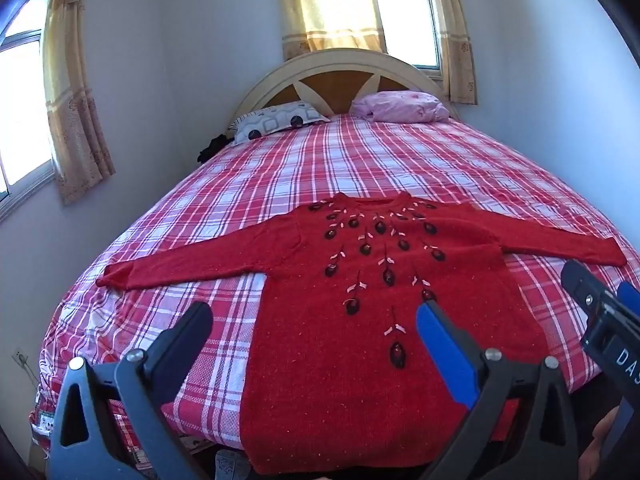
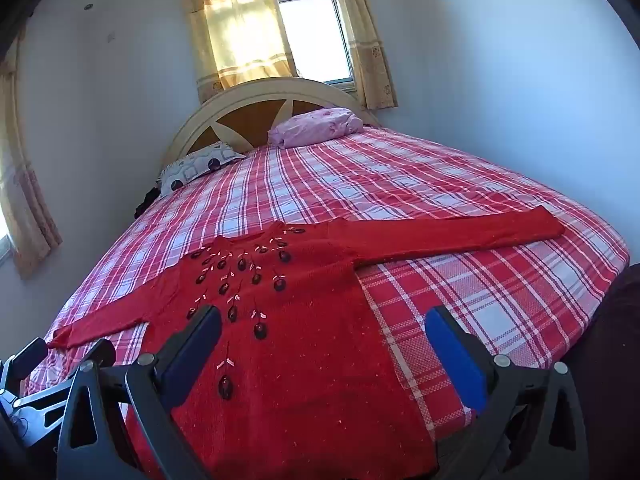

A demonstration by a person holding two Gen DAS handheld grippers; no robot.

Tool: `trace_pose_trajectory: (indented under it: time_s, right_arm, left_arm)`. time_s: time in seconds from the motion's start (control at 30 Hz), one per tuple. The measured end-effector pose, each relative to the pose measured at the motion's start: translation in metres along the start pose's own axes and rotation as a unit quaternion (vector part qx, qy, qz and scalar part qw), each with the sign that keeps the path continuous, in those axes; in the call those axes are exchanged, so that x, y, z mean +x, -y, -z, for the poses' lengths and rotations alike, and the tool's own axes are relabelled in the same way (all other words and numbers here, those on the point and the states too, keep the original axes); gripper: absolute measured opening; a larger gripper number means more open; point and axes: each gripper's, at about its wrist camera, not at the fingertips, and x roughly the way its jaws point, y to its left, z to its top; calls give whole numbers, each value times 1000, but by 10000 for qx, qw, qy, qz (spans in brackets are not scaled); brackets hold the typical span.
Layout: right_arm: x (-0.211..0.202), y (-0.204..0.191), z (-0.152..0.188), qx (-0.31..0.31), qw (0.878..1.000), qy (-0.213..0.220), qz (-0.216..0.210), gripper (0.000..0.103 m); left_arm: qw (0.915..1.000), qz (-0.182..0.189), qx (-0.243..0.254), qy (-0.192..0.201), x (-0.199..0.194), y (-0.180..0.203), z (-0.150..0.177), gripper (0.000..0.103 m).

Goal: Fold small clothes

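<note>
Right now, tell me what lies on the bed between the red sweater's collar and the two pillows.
Nothing lies there: only bare plaid bedspread runs from the red sweater up to the patterned pillow and the pink pillow. Both wrist views show this.

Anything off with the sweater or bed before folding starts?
Nothing stands out. The red sweater lies flat, front up, on the plaid bedspread, both sleeves spread out; its hem hangs over the near bed edge. Both grippers are open above it, holding nothing.
</note>
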Motion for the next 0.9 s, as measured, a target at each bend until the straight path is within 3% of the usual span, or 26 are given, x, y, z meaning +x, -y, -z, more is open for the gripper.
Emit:
trace_pose_trajectory:
  time_s: [0.23,0.5,0.9]
  right_arm:
    - [0,-1,2,-15,10000,44,17,102]
    - [-4,-1,-1,-28,9999,119,41,102]
    - [-5,-3,0,-74,9999,135,65,102]
  left_arm:
    - [10000,-41,-44,-41,-1,-8,2,103]
    - [9999,117,-51,3,-4,6,1,103]
    - [9995,301,-126,-56,2,-2,7,103]
